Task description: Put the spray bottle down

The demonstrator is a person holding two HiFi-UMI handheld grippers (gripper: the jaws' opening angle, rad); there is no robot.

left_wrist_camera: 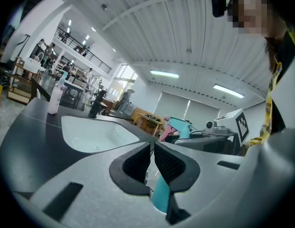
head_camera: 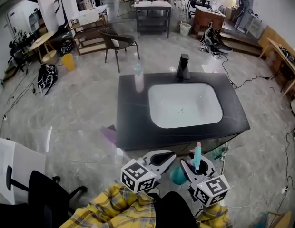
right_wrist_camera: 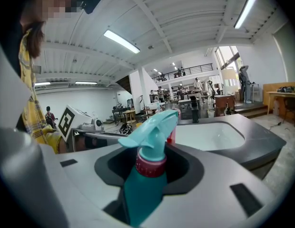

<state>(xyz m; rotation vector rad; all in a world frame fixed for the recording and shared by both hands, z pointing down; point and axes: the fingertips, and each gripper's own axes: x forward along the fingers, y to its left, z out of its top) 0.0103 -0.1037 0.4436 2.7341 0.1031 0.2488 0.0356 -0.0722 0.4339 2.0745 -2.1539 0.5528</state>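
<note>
1. Two tools hover at the six o'clock edge of the black surface [head_camera: 133,127], which holds a white rounded basin [head_camera: 185,106].
2. Right tool [head_camera: 198,167] is clenched on the teal plastic spray bottle [right_wrist_camera: 140,194] below its red collar, off the surface.
3. Left tool [left_wrist_camera: 152,148], at the bottle's nine o'clock, has its jaws closed together with nothing between them.
4. Black faucet [head_camera: 183,66] stands at the basin's twelve o'clock, and a pale translucent bottle [head_camera: 139,80] at its ten o'clock.
</note>
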